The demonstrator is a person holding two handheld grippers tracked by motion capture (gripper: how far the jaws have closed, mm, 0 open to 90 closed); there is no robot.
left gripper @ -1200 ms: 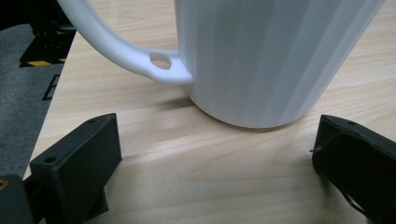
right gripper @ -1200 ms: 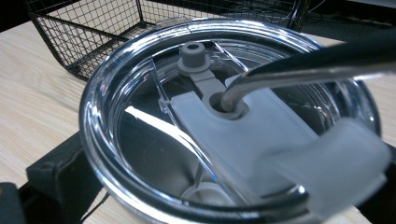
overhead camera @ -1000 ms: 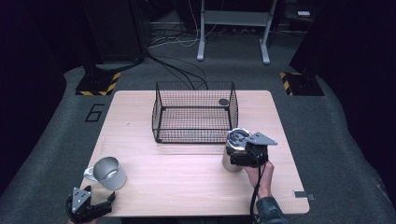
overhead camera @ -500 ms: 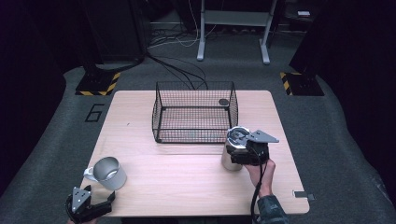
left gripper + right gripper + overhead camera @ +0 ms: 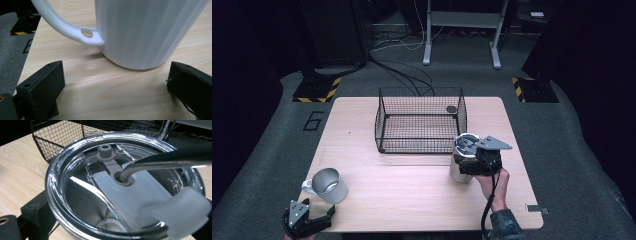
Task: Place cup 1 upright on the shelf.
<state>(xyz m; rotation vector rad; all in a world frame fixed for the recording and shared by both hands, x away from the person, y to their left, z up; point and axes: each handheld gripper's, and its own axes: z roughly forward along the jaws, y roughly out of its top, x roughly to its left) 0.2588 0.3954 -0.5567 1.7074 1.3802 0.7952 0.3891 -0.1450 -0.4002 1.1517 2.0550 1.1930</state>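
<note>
A steel tumbler (image 5: 459, 172) with a clear lid (image 5: 82, 192) and a metal straw (image 5: 162, 160) stands on the right part of the wooden table (image 5: 412, 185), just in front of the wire basket's right corner. My right gripper (image 5: 464, 162) is shut on its upper body, one black jaw on each side. A white mug (image 5: 328, 186) stands near the front left corner, its handle (image 5: 65, 25) to the left. Just short of the mug's base (image 5: 140, 32), my left gripper (image 5: 317, 210) is open, with bare wood between its jaws.
A black wire basket (image 5: 382, 125) stands at the middle back of the table, a small dark round thing (image 5: 451, 109) in its far right corner. The basket (image 5: 57, 135) rises close behind the tumbler. Dark floor, cables and stand feet surround the table.
</note>
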